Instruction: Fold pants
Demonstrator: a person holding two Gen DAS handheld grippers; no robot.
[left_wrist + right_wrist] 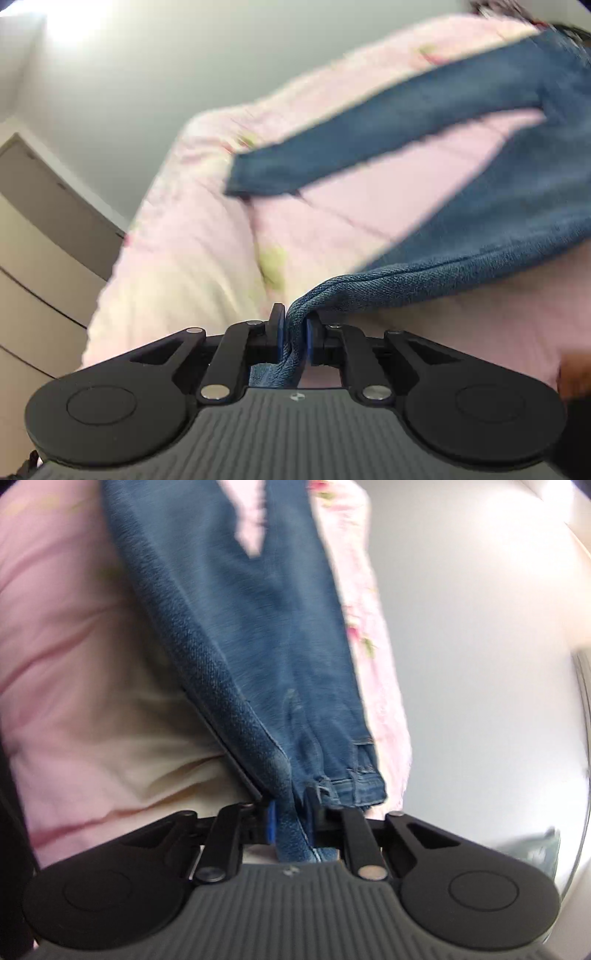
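Observation:
Blue denim pants (480, 206) lie across a pink floral bedspread (192, 251). My left gripper (294, 325) is shut on a folded edge of the denim, which runs up to the right; one leg (332, 158) stretches left across the bed. In the right wrist view the pants (251, 627) hang upward from my right gripper (290, 812), which is shut on the cloth beside a leg hem (351, 786). Both views are motion-blurred.
The pink bedspread (74, 646) fills the left of the right wrist view. A grey wall (147, 92) and beige drawer fronts (40, 266) stand left of the bed. A pale wall (461, 664) is to the right.

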